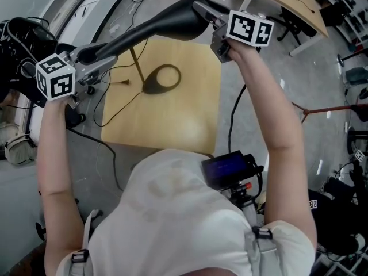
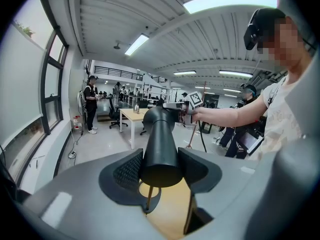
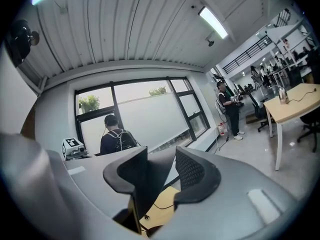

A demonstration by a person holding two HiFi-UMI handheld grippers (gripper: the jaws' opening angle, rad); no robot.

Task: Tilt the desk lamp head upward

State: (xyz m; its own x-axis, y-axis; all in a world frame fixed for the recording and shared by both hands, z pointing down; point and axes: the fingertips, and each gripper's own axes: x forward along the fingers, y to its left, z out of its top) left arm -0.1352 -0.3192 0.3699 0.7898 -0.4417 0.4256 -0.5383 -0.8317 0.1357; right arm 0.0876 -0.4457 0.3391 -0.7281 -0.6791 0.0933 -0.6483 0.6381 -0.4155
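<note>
Big open workshop, grey floor, strip lights overhead, and a small square wooden bench [image 1: 172, 125] right below the person.

The left tongs [image 2: 160, 173] are clamped on the narrow back end of the black lamp head [image 1: 155, 25]. In the left gripper view both pads sit tight against the tube. The right tongs [image 3: 162, 170] are at the other end, pinching the rim of the wide shade. In the right gripper view the dark shade wall fills the gap between the jaws, so I'd call that a grip too.

The head hangs well above the bench, stretched between the two tongs. Its thin brass stem [image 1: 138, 68] runs down to the ring-shaped base [image 1: 162, 78], which sits flat on the wood, with a cord [image 1: 123, 102] trailing off the left edge.

Progress, my read: getting hold of the thing is sorted, one end each. From the left gripper view the shade end looks a bit higher than the back end, so the tilt seems partly in. I can't judge the exact angle from above. What's left is finishing the lift of the shade end, then letting go with both.
</note>
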